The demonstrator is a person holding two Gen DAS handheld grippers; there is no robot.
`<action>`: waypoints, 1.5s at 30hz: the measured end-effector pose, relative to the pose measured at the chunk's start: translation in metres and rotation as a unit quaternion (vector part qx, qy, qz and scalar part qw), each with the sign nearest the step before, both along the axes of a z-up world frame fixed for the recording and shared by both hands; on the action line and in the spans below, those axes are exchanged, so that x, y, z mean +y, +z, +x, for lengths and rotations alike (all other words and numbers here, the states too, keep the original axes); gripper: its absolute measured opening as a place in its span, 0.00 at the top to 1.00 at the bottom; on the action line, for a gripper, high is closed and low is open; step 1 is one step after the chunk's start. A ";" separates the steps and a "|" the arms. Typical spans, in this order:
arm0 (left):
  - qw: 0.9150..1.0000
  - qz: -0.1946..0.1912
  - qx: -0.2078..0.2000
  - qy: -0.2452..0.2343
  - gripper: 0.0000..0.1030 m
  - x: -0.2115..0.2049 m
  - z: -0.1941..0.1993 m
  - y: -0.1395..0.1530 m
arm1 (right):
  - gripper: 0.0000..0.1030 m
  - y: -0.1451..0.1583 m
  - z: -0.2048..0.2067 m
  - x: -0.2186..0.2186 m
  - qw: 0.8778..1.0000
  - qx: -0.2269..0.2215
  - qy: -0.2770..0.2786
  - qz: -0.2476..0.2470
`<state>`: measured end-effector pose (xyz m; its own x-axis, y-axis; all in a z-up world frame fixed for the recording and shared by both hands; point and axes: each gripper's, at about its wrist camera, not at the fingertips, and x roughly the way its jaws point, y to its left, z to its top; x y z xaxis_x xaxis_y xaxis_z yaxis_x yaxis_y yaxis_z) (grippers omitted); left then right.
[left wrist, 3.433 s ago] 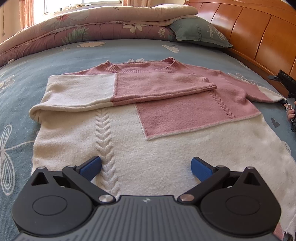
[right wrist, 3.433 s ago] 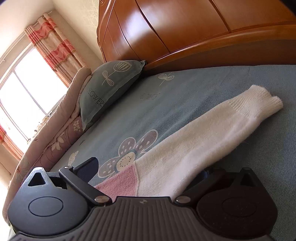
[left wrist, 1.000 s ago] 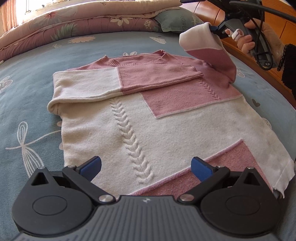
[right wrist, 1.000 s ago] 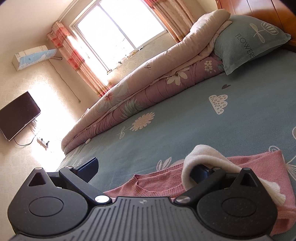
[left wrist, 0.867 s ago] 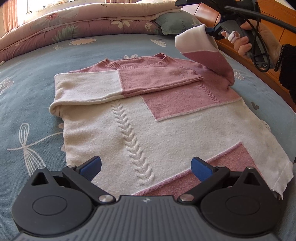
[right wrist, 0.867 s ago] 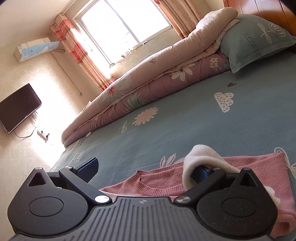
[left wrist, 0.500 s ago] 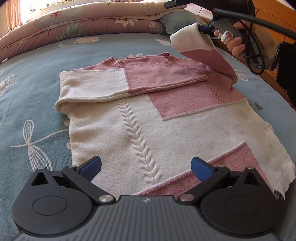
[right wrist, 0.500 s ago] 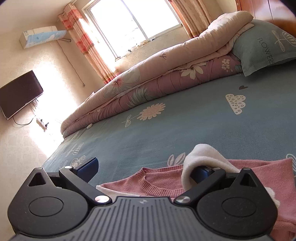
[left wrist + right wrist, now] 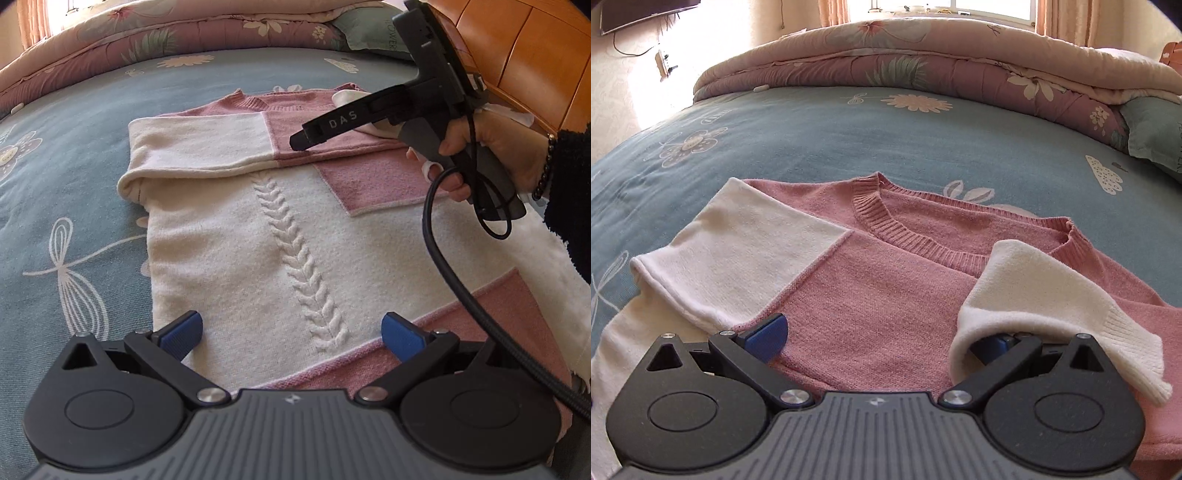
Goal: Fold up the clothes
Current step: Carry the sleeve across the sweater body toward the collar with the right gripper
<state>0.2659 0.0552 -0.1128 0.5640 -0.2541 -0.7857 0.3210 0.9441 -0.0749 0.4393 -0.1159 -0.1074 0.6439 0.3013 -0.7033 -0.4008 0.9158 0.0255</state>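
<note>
1. Jaws apart on the left gripper (image 9: 291,330), empty, hovering over the sweater's (image 9: 236,236) hem; apart on the right gripper (image 9: 882,338) too, with the white cuff (image 9: 1034,295) draped over the right finger, not pinched.
2. Spread flat on the blue bed sheet (image 9: 849,125): sweater, one sleeve (image 9: 207,147) already folded across the chest.
3. In hand, apparently: laying the second sleeve across the pink chest. Called for next, likely: slipping the finger free of the cuff, smoothing, then folding hem to collar (image 9: 905,229).
4. Farther off: rolled quilt (image 9: 923,62), pillow (image 9: 369,27). No containers anywhere.
</note>
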 end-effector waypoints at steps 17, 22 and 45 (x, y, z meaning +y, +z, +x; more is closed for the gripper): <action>1.000 -0.011 0.002 0.002 0.01 0.004 -0.001 0.001 | 0.00 0.029 0.005 -0.054 0.983 -0.036 -0.115 0.137; 1.000 -0.017 0.004 0.008 0.01 0.006 0.001 0.002 | 0.00 0.027 0.000 -0.006 0.997 -0.004 0.006 0.083; 1.000 -0.009 0.003 0.010 0.01 0.003 0.000 0.002 | 0.50 0.017 -0.032 0.045 0.971 -0.098 0.098 -0.195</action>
